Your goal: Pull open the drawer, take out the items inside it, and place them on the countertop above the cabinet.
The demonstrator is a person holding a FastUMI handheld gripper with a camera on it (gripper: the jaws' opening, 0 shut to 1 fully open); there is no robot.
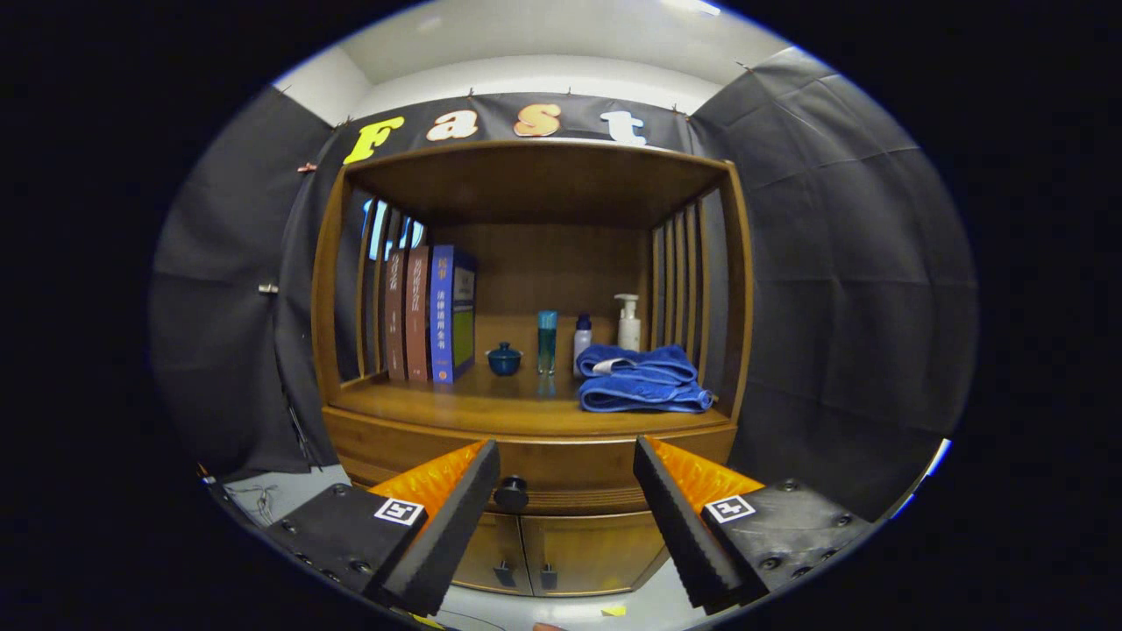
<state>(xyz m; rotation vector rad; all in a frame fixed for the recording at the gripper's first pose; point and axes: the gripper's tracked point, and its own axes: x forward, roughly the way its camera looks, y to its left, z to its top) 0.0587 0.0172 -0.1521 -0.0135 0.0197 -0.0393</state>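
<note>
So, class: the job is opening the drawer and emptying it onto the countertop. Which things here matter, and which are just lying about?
Matter: drawer, its knob, countertop, gripper with jaws open.
Lying about: books, towel, bottles, small bowl, lower cabinet doors.

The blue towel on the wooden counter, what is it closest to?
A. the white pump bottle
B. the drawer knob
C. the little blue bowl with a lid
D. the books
A: the folded blue towel lies at the slatted side of the counter, right in front of the white pump bottle. The books stand at the far side. The claw is open, short of the drawer knob.
</note>
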